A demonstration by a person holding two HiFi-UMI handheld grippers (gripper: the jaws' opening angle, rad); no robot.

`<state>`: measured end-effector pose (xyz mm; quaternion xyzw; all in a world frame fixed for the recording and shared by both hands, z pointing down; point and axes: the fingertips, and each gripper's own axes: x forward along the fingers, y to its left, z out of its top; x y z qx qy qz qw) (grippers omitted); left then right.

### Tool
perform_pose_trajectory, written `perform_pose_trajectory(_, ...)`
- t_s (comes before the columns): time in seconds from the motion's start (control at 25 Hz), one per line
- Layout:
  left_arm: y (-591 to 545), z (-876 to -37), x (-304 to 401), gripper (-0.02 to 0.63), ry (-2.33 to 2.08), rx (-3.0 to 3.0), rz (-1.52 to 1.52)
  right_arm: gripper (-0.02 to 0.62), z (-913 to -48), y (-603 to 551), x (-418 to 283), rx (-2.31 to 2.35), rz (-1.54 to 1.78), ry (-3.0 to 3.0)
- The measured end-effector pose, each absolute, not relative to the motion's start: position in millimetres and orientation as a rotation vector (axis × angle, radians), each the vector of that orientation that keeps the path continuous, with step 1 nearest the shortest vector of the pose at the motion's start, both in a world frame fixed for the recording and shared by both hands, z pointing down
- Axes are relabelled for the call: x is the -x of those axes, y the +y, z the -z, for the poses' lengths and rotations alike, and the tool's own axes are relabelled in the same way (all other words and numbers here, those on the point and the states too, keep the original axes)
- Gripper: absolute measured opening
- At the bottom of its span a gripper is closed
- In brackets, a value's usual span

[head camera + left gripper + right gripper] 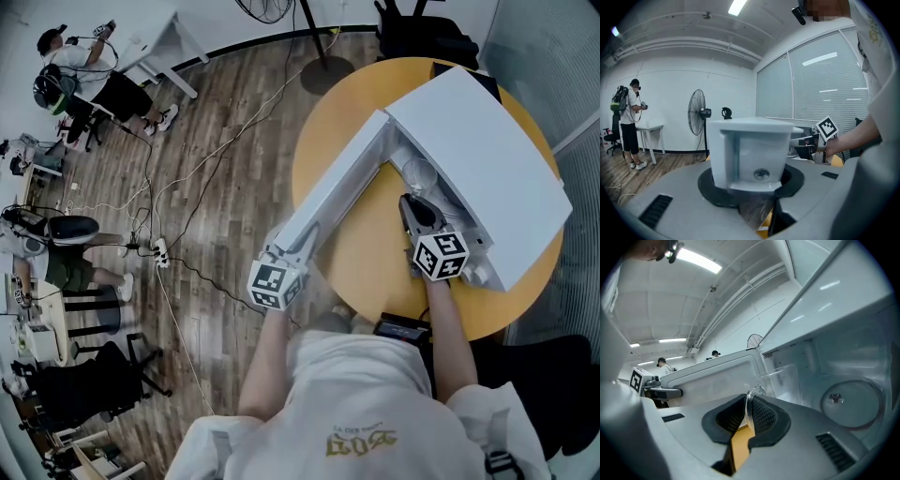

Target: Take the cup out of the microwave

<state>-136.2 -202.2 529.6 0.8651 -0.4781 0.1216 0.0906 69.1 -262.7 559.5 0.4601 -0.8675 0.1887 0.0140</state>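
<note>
My right claw point(749, 414) is clenched on the handle of the cup point(785, 380), which stands straight ahead of it at the mouth of the microwave point(487, 159). The way out looks to be straight back toward me. My left claw point(757, 185) is clamped on the open door point(328, 192), off to the side of that path.

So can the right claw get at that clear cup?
Looks like yes: the microwave door stands swung open, clamped by the left claw, nothing blocks the opening, and the right claw is shut on the clear cup by its edge.
</note>
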Motion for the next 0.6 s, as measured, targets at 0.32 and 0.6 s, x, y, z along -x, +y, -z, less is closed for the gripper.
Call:
perform_pose_trajectory(0.32,-203,-533,135,0.164,-1.425,-2.572,-0.361,0.038,-565,-249,-49,-1.264,-0.571,-2.771)
perform_pose_trajectory(0.6,-202,-532,135,0.164,-1.428,-2.569,-0.363,0.038,-566,-235,-35,-1.137,-0.584,-2.822)
